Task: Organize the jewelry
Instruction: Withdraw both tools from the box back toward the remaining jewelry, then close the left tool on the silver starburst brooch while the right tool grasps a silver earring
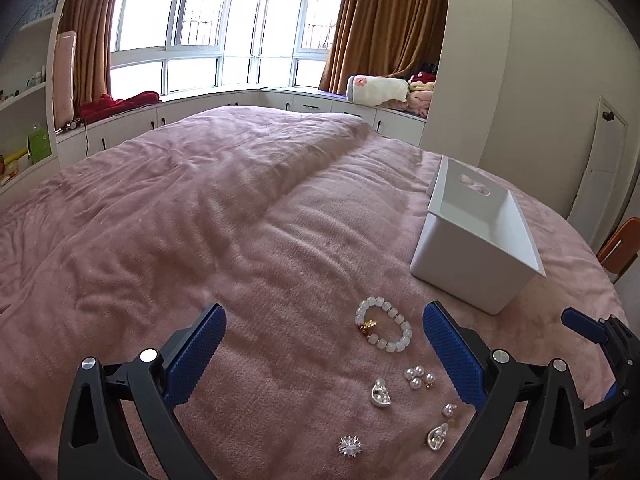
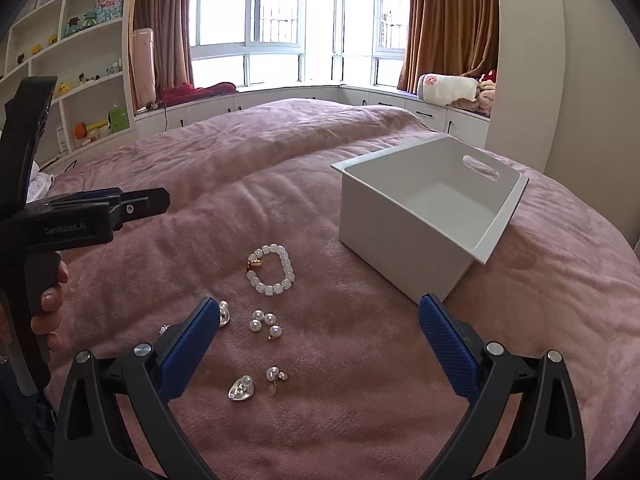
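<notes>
While the bead bracelet (image 2: 271, 271) lies beside the empty white bin (image 2: 424, 216), left gripper (image 1: 324, 356) and right gripper (image 2: 316, 344) gape wide, unloaded.

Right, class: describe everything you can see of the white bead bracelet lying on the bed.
The bracelet is a closed loop of chunky, milky-white, translucent-looking beads, with one small gold-coloured charm on its left side. It lies flat on the pink blanket, pulled into an uneven oval. It sits left of the white bin, clear of it, and beyond the pearl cluster. Nothing but the blanket touches it; both grippers are open and away from it.
</notes>
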`<state>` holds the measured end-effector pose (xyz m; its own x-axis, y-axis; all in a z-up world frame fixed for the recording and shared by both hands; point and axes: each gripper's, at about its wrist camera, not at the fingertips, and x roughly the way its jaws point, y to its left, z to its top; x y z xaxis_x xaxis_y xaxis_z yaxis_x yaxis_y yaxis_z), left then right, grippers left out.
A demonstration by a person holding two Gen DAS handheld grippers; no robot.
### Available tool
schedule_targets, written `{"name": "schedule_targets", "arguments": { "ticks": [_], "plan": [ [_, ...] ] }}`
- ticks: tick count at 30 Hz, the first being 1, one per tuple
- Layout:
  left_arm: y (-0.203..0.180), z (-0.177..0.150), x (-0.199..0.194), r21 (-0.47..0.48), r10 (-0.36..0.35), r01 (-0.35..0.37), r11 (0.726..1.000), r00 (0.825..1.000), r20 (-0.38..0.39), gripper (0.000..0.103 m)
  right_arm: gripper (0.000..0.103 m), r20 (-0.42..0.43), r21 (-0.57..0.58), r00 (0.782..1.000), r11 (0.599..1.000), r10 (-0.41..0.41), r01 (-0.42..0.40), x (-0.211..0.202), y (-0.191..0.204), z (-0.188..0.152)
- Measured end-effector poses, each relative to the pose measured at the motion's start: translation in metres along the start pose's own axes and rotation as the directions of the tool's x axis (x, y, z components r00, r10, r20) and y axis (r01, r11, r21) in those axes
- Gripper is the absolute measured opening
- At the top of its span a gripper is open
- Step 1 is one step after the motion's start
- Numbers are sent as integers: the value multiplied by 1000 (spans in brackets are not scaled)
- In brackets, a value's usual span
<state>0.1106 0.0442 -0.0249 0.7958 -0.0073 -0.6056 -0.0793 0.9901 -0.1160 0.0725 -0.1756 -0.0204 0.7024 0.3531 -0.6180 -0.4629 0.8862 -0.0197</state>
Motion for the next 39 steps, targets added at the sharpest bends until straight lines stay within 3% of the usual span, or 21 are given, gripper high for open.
{"name": "schedule_targets", "arguments": {
  "ticks": [17,25,34,36,39],
  "plan": [
    [-15,-62,38,72,6,6,997,987,-163,100,94,-153,-29,988,999,-37,33,46,-6,-42],
    [-16,-74,47,89,24,-7,996,981,-191,100,94,-184,-54,982,998,-31,21,59,-3,-48],
    [-27,-82,47,140,9,19,990,980,-200,99,84,-229,-98,973,995,-32,9,76,4,-54],
    [-29,-84,47,148,3,27,989,980,-200,95,82,-231,-101,973,995,-22,-1,77,6,-55],
    [-30,-87,49,146,-10,44,988,975,-223,72,78,-235,-107,972,994,-12,-14,78,9,-56]
  ]
}}
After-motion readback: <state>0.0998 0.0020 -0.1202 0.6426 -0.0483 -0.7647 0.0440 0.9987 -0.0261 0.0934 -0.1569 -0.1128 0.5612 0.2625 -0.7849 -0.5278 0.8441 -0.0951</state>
